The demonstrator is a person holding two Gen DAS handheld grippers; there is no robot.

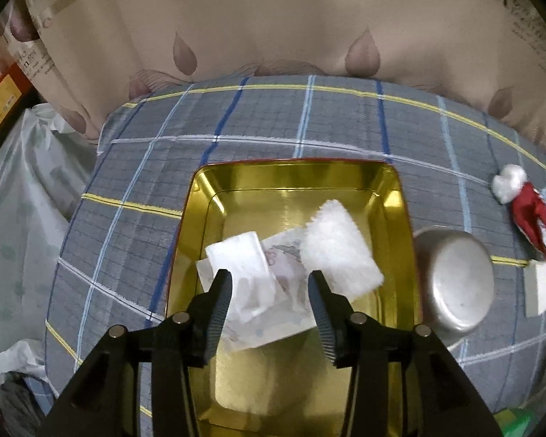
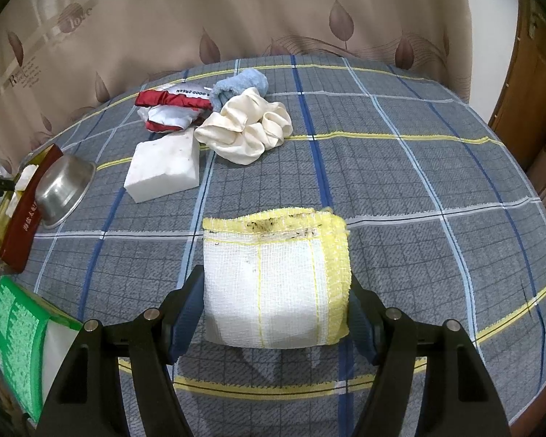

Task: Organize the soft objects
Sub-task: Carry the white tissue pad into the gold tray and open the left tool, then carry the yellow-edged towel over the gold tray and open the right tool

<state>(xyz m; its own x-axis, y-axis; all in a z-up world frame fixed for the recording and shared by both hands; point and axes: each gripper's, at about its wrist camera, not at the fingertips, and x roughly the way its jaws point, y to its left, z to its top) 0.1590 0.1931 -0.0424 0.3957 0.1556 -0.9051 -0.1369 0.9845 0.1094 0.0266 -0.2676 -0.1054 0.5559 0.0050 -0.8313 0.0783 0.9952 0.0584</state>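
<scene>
A folded cloth [image 2: 275, 284], white mesh with a yellow edge and dark specks along its far fold, sits between the fingers of the right gripper [image 2: 276, 313]. The pads press its left and right sides, so the right gripper is closed on it. From the shadow beneath, the cloth appears lifted just clear of the checked bedspread [image 2: 418, 167].

The left gripper [image 1: 271, 313] hangs over a gold tin [image 1: 393, 196] with its fingers about half apart and nothing pinched. Just ahead of and below its tips lie three soft pieces inside the tin: a crumpled white tissue [image 1: 244, 262] by the left finger, a printed paper packet [image 1: 291, 266] between the fingers, and a fluffy white pad [image 1: 338, 251] ahead of the right finger.

To do this step well, I judge the left gripper should lift away so the tin is free, then the right should carry the cloth leftward, keeping the squeeze steady so the folds stay together, and let go low over the tin's bare far end.

Counted ahead and left of the right gripper: one white sponge block [image 2: 165, 167], one cream scrunchie [image 2: 247, 131], one blue towel roll [image 2: 240, 85], one red and white pouch [image 2: 171, 107], one steel bowl [image 2: 63, 189] leaning on the tin, and one green box [image 2: 16, 342] at the near left.
</scene>
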